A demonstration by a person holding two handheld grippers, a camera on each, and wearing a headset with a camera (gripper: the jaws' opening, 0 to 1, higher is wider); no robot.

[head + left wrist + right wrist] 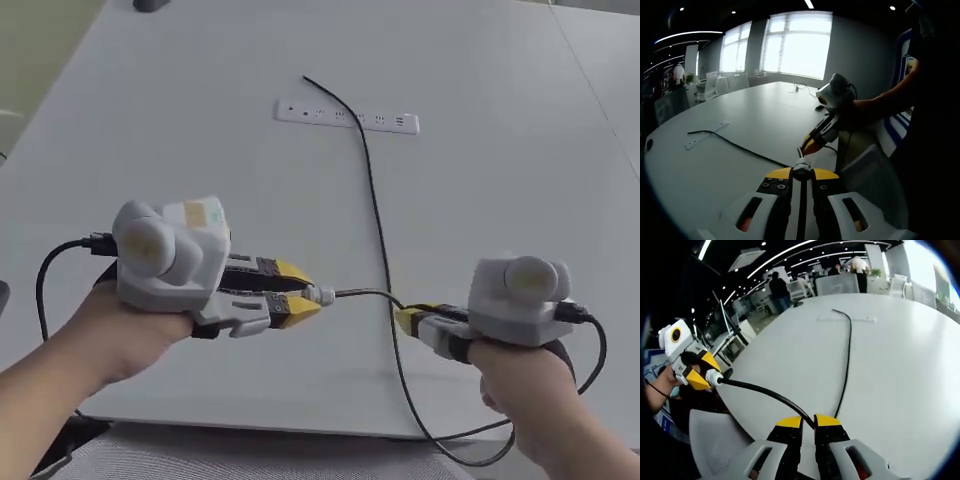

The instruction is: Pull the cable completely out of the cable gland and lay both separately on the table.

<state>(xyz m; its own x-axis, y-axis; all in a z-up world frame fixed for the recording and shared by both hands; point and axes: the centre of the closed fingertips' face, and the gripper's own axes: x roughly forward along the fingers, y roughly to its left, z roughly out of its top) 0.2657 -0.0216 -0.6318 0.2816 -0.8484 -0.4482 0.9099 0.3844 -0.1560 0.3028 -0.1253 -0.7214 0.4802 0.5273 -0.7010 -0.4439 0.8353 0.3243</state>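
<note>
My left gripper clamps the cable gland, my right gripper pinches the cable just ahead of it. Cable still threaded through the gland, so the pull-out and the laying apart on the bench remain.

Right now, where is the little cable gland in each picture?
Head view: the cable gland is low in the middle, at the tip of the left tongs.
Left gripper view: the cable gland is bottom middle, pinched between its own tongs.
Right gripper view: the cable gland is far left, with the cable coming out of it.
Shared landmark: the white power strip.
</note>
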